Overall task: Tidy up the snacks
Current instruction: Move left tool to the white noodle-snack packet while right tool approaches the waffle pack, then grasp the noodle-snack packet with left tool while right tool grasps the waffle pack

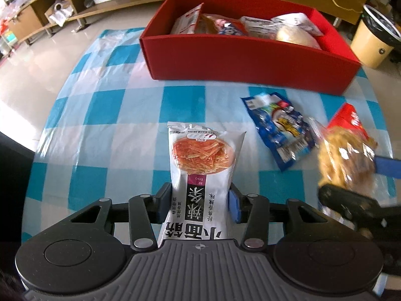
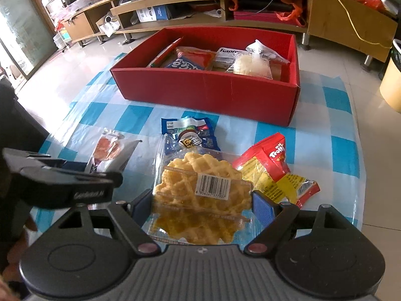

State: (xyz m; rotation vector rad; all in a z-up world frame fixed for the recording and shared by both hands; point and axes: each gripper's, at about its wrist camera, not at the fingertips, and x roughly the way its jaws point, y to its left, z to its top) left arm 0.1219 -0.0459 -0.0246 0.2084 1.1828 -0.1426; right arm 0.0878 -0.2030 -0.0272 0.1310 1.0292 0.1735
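Observation:
My left gripper is shut on a white spicy-strip packet, its pads pressing the packet's two long sides low on the blue-checked cloth. The same packet shows at the left of the right wrist view. My right gripper is shut on a clear waffle packet, which looks blurred at the right edge of the left wrist view. The red box stands at the far side of the cloth with several snacks inside. A blue packet and a red-yellow Trolli packet lie loose before it.
The checked cloth covers a low surface over a tiled floor. A yellow bin stands to the right of the box. Low wooden shelves full of clutter run along the back. A dark object borders the cloth at the left.

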